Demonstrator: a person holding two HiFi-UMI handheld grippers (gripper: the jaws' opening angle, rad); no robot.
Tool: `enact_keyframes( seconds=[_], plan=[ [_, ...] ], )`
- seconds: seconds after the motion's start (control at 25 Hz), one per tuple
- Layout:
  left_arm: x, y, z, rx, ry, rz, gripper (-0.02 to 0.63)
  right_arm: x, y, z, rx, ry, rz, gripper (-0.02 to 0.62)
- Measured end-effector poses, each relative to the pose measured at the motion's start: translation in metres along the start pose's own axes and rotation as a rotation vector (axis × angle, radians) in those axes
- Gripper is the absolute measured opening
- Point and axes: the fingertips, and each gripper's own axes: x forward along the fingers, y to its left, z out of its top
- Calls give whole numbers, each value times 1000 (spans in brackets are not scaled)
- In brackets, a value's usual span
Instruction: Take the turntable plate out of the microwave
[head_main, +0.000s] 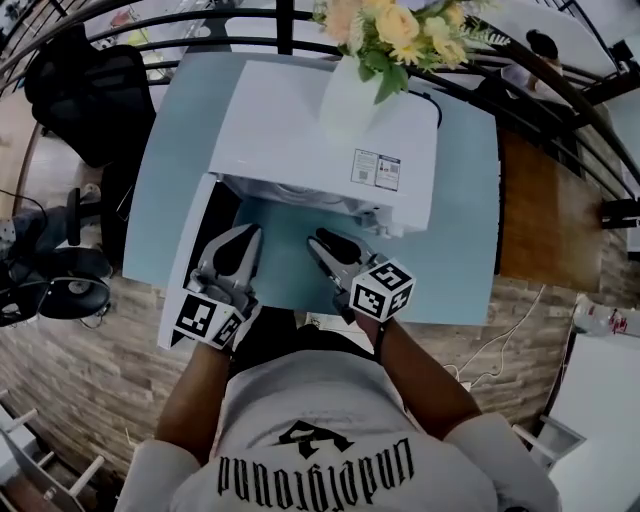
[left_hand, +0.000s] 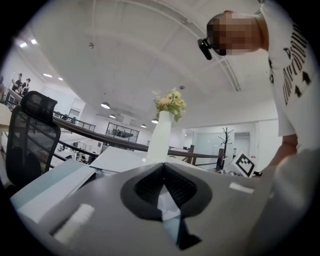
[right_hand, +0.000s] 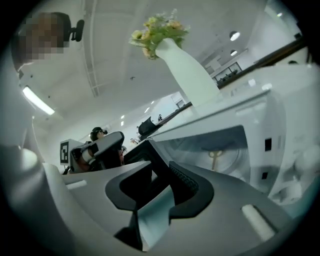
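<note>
Right gripper view: turntable plate lies flat inside the open microwave cavity. It is round, clear and glassy, and a tan three-armed hub shows through.
Right tongs released, ribbed dark pads apart, nothing between.
Left gripper view: left tongs clenched, empty.
Head view: boxy white microwave on smooth pale-blue counter, both tongs just before its mouth. White vase on top.

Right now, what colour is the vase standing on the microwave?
The vase is plain white; the right gripper view shows it best.
</note>
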Motion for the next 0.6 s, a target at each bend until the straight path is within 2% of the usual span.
enact_keyframes(
  seconds=[0.28,0.6],
  plan=[
    [14,18,-25,-6,20,26,49,33,-51,-32,252,-32,-48,112],
    [29,35,-51,21,39,41,50,65,-90,-66,523,-72,-85,114]
  ],
)
